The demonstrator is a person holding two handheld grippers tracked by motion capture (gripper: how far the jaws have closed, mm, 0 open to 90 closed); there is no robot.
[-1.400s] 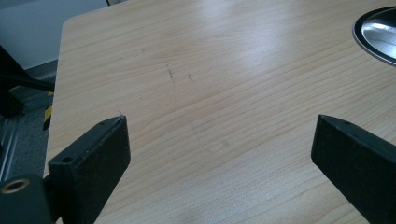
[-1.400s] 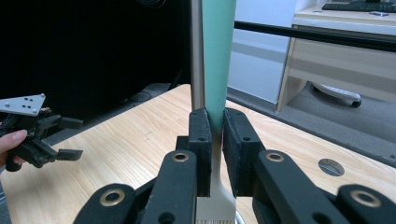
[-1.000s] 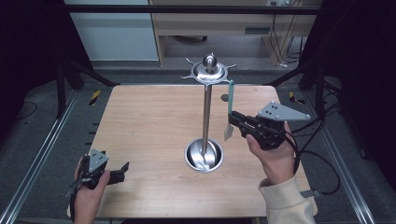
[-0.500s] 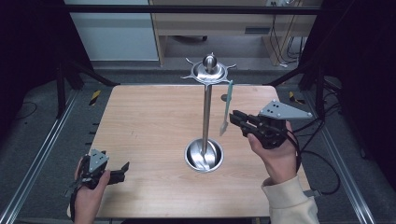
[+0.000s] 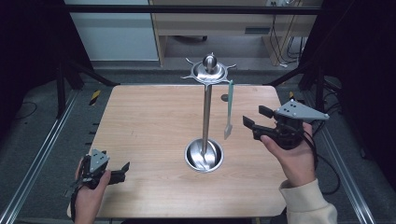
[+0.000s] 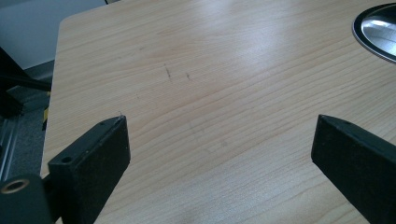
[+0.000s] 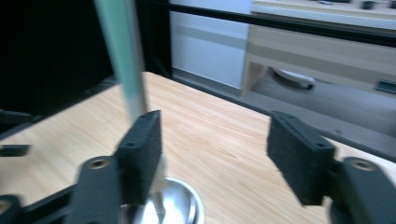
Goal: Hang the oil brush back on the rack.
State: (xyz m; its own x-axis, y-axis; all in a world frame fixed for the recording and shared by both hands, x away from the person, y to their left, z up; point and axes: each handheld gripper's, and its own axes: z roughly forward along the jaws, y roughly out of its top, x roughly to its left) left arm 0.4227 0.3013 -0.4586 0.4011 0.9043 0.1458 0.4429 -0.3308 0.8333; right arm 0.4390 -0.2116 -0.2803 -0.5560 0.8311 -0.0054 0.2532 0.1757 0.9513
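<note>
A steel rack stands mid-table: a round base (image 5: 204, 157), a thin pole and a top disc (image 5: 208, 71) with hooks. From a hook on its right a green-handled spatula (image 5: 229, 108) hangs free, blade down. My right gripper (image 5: 256, 116) hovers just to the right of the blade, apart from it. Its jaws have just been opening and nothing is between them. In the right gripper view the green handle (image 7: 122, 51) rises behind the left jaw of the right gripper (image 7: 215, 154). My left gripper (image 5: 122, 171) rests open and empty at the table's near left corner.
The wooden table (image 5: 149, 121) ends at rounded corners, with metal frame rails along both sides. The left gripper view shows my left gripper (image 6: 219, 154) over bare wood, with the rack's base (image 6: 378, 28) at the upper right. A cabinet and cables stand beyond the far edge.
My right gripper has let go of the spatula, opened, and drawn back to the right. The spatula now hangs straight from its hook. The left hand has stayed put.
</note>
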